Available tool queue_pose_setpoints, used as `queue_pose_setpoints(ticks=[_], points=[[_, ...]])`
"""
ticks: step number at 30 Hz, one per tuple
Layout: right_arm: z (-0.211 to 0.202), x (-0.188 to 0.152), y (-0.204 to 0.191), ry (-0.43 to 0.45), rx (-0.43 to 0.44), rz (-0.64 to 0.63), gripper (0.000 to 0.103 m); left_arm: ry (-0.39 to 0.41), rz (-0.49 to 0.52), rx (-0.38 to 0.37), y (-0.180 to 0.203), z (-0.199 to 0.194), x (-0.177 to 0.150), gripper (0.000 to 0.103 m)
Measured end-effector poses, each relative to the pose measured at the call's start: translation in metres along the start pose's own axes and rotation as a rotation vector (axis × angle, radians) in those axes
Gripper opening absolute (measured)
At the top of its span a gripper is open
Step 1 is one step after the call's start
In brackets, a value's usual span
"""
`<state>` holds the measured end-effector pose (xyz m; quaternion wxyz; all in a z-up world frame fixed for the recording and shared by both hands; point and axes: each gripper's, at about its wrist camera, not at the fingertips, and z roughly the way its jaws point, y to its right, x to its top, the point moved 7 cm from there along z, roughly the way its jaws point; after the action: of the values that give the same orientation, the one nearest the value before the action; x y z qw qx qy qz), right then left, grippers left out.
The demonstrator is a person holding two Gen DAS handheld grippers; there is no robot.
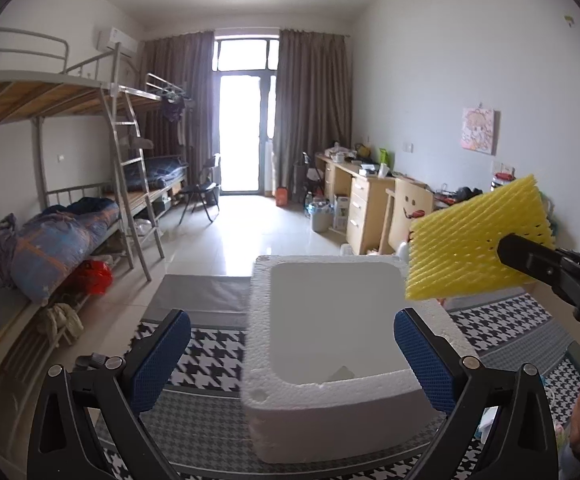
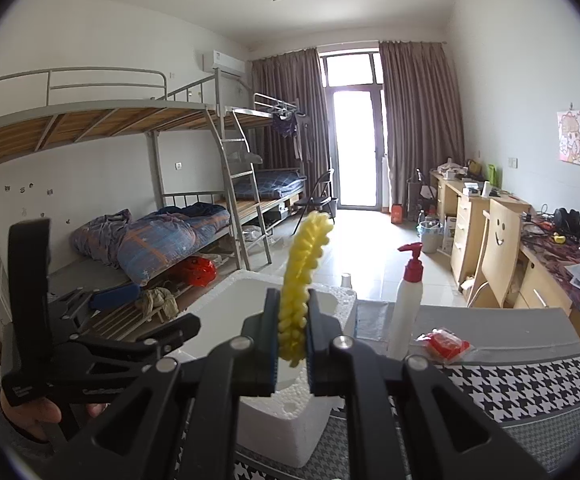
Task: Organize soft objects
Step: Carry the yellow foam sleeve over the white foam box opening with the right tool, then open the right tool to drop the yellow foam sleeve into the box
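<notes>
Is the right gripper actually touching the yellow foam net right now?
Touching. The right wrist view shows the right gripper with both pads pressed against the yellow foam net, squeezing it thin. The left wrist view shows it held up beside the white foam box.

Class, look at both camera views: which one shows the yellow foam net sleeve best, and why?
The left wrist view. There the yellow foam net sleeve shows its broad face and mesh pattern, held by the right claw. The right wrist view shows the sleeve only edge-on, a thin strip pinched between that claw's pads above the white foam box.
</notes>
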<state>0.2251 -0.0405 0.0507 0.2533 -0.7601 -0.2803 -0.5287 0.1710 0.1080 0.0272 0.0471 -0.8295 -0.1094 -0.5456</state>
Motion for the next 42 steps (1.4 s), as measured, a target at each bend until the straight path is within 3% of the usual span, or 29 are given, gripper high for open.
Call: queue_pose_setpoints(ticks=[11,42], points=[[0.015,0.000,-0.009,-0.021,0.030,-0.012,0.014,-0.001,-0.036,0.052,-0.021,-0.011,-0.008,0.102],[0.057,-0.012,-0.033,-0.149,0.036,-0.057,0.016,-0.001,-0.082,0.037,-0.042,-0.029,-0.025,0.102]])
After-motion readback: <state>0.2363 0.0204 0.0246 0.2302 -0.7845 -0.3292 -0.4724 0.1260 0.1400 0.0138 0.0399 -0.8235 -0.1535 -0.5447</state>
